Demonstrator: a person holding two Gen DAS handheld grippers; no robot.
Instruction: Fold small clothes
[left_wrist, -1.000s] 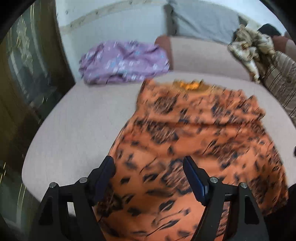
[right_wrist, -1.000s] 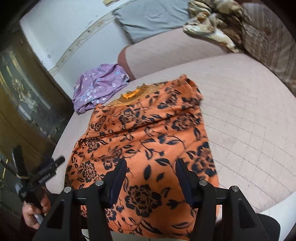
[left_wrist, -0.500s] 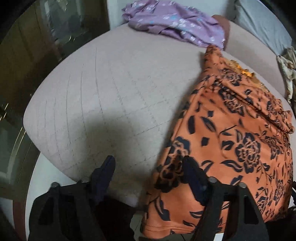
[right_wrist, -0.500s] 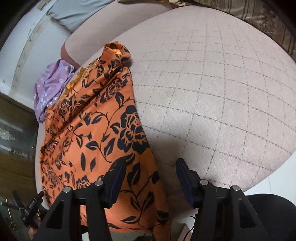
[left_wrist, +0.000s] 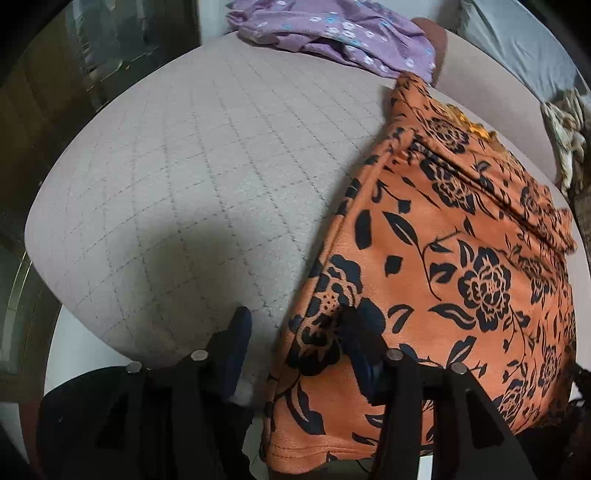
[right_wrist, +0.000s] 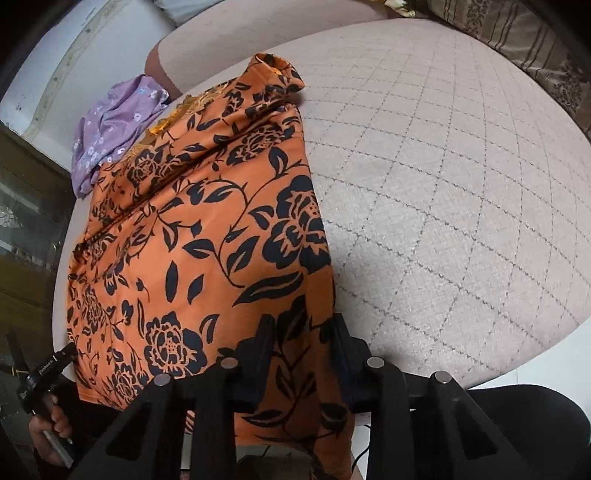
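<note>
An orange garment with black flowers lies spread on a quilted pinkish cushion, its hem hanging over the near edge. My left gripper is open at the garment's lower left corner, its right finger over the cloth and its left finger over bare cushion. In the right wrist view the same garment fills the left half. My right gripper is open, its jaws standing astride the garment's lower right edge. The left gripper shows at the far left, held in a hand.
A crumpled purple floral garment lies at the cushion's far edge, also in the right wrist view. A grey pillow and beige crumpled cloth lie at the back right. Dark wooden cabinet stands left. Bare cushion extends right.
Both grippers have dropped lower and closer to the garment's near hem, each settling at a lower corner. The right gripper's jaws have narrowed a little around the cloth edge.
</note>
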